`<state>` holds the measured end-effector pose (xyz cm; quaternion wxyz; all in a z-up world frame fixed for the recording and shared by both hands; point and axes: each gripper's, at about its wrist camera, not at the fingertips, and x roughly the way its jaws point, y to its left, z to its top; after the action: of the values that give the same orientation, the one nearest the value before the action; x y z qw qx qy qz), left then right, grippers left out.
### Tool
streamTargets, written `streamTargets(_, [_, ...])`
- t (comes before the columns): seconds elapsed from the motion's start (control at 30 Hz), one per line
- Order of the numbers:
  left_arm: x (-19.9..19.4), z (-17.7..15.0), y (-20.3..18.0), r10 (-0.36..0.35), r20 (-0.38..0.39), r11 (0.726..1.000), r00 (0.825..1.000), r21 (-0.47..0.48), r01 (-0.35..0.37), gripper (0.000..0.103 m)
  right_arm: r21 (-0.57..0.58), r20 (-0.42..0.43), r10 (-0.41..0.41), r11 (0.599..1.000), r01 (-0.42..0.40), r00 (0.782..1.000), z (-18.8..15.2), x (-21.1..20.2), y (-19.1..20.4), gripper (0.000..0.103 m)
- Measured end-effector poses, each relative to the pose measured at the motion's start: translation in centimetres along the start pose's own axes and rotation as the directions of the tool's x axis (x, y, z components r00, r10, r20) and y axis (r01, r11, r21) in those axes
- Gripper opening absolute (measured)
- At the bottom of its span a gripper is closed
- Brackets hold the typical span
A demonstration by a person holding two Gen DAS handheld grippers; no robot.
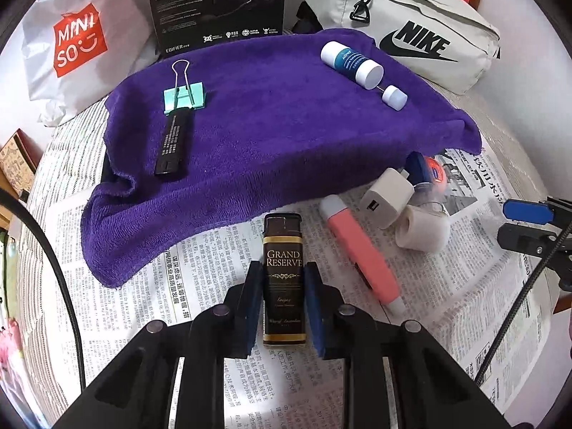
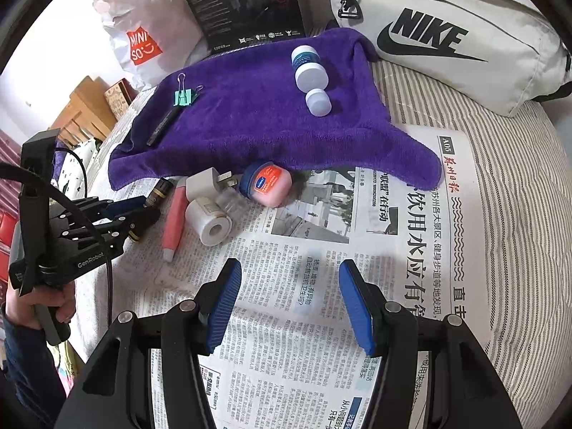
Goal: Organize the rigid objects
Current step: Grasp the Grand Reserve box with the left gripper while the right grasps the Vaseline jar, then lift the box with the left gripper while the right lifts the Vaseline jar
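Left wrist view: my left gripper has its blue fingers clamped on a brown box lettered "GRAND RESERVE", lying on the newspaper just before the purple towel. Behind stand a "MINISO" bag, an "EDIFIER" carton and a "NIKE" pouch. My right gripper hangs half-open over newsprint, holding nothing; a Vaseline jar lies near.

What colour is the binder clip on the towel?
Mint green, with silver wire handles; the binder clip shows best in the left wrist view.
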<state>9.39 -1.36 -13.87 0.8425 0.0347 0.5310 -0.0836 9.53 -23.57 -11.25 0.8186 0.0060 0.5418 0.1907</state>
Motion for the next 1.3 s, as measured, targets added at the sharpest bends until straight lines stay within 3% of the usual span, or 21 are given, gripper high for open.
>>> streamTargets(0.33, [-0.2, -0.7, 0.9, -0.013, -0.005, 1.000, 1.000, 0.005, 0.013, 0.023, -0.038, 0.033, -0.007, 0.999, 0.009, 0.999, 2.7, 1.9, 1.2, 0.057])
streamTargets(0.53, [-0.2, -0.9, 1.3, -0.042, -0.005, 0.999, 0.999, 0.001, 0.042, 0.023, 0.050, 0.021, 0.017, 0.999, -0.018, 1.000, 4.7, 3.4, 0.5, 0.057])
streamTargets(0.7, [-0.2, -0.8, 1.3, -0.044, -0.004, 0.999, 0.999, 0.003, 0.044, 0.023, 0.046, 0.039, -0.003, 0.999, 0.001, 0.999, 5.7, 4.0, 1.4, 0.056])
streamTargets(0.77, [-0.2, -0.8, 1.4, -0.047, -0.004, 0.999, 0.999, 0.000, 0.047, 0.023, 0.048, 0.031, -0.021, 0.999, 0.020, 0.999, 5.8, 4.7, 1.6, 0.055])
streamTargets(0.87, [-0.2, -0.8, 1.3, -0.046, -0.002, 0.999, 0.999, -0.003, 0.046, 0.023, 0.048, 0.027, -0.018, 0.999, 0.016, 0.999, 5.6, 5.5, 1.8, 0.043])
streamTargets(1.3, [-0.2, -0.9, 1.5, -0.060, 0.001, 0.998, 0.998, -0.001, 0.060, 0.023, -0.023, -0.010, -0.121, 0.992, 0.121, 0.993, 3.3, 4.2, 0.0, 0.043])
